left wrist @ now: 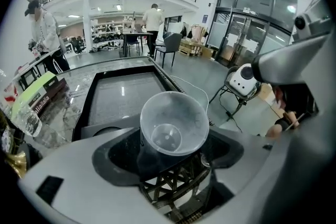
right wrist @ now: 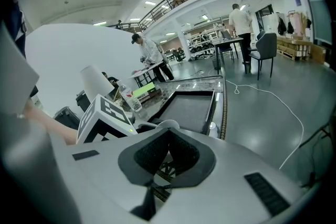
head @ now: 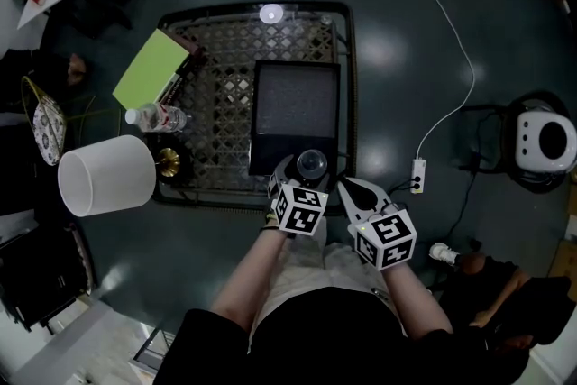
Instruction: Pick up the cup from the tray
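A clear plastic cup (head: 312, 163) (left wrist: 173, 123) stands on the lattice glass table (head: 221, 86), just off the near edge of the black tray (head: 255, 117) (left wrist: 92, 99). My left gripper (head: 306, 170) (left wrist: 170, 140) is open, its jaws spread wide on either side of the cup, and dark gaps show between the pads and the cup's wall. Just to the right, my right gripper (head: 353, 190) (right wrist: 168, 136) hovers at the table's front edge, shut with nothing in it. The tray (right wrist: 186, 105) looks bare inside.
On the table's left part lie a green book (head: 151, 68) and a water bottle (head: 158, 117), with a white lampshade (head: 106, 174) at the corner. A power strip (head: 417, 176) with a white cable and a white appliance (head: 545, 142) are on the floor to the right. People stand far off.
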`<state>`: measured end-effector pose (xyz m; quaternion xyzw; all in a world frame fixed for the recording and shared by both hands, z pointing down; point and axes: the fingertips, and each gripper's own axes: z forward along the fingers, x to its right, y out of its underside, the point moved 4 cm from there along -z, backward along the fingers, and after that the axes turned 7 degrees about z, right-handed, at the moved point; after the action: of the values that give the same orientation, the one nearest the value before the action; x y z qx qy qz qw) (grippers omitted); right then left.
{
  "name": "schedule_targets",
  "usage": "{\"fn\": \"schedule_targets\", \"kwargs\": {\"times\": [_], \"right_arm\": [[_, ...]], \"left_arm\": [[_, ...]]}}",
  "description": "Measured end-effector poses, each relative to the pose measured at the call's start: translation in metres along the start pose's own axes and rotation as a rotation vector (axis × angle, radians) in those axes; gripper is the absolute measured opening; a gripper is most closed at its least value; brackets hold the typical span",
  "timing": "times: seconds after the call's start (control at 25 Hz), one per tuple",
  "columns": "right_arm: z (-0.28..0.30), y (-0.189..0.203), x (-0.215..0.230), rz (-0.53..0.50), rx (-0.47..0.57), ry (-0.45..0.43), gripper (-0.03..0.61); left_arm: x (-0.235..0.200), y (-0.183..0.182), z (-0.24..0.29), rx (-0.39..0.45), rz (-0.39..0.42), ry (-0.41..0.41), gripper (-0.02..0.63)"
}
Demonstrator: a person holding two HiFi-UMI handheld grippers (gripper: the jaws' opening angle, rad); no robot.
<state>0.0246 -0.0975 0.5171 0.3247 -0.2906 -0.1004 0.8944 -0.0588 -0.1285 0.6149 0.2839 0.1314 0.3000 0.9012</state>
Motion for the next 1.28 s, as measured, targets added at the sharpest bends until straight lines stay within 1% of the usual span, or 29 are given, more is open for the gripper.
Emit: {"fn": "schedule_targets", "kwargs": {"times": [0.16, 0.32, 0.36, 0.4, 0.64, 0.88, 1.2, 1.28], "right_arm": [[0.002, 0.001, 0.002, 0.008, -0.001, 0.005, 0.011], [0.002, 0.002, 0.005, 0.014, -0.001, 0.01, 0.011], [0.002, 0.002, 0.006, 0.015, -0.001, 0.011, 0.011], [0.001, 0.002, 0.007, 0.016, 0.0, 0.013, 0.011], [-0.001, -0.001, 0.009, 0.018, 0.014, 0.018, 0.011], [-0.001, -0.003, 0.007, 0.014, 0.026, 0.012, 0.011], [-0.006, -0.007, 0.004, 0.006, 0.05, 0.006, 0.011], [-0.008, -0.008, 0.003, 0.001, 0.056, 0.002, 0.011]], "left_arm": [[0.0, -0.002, 0.009, -0.01, 0.029, 0.003, 0.342], [-0.001, -0.002, 0.015, -0.029, 0.061, -0.023, 0.339], [-0.002, -0.002, 0.015, -0.032, 0.063, -0.031, 0.329], [-0.002, -0.001, 0.015, -0.032, 0.062, -0.037, 0.29], [-0.003, -0.001, 0.009, -0.03, 0.027, -0.028, 0.285], [-0.006, -0.008, -0.002, -0.007, -0.024, -0.016, 0.284], [-0.004, -0.026, -0.03, 0.067, -0.062, -0.028, 0.281], [-0.003, -0.031, -0.04, 0.097, -0.064, -0.038, 0.281]]}}
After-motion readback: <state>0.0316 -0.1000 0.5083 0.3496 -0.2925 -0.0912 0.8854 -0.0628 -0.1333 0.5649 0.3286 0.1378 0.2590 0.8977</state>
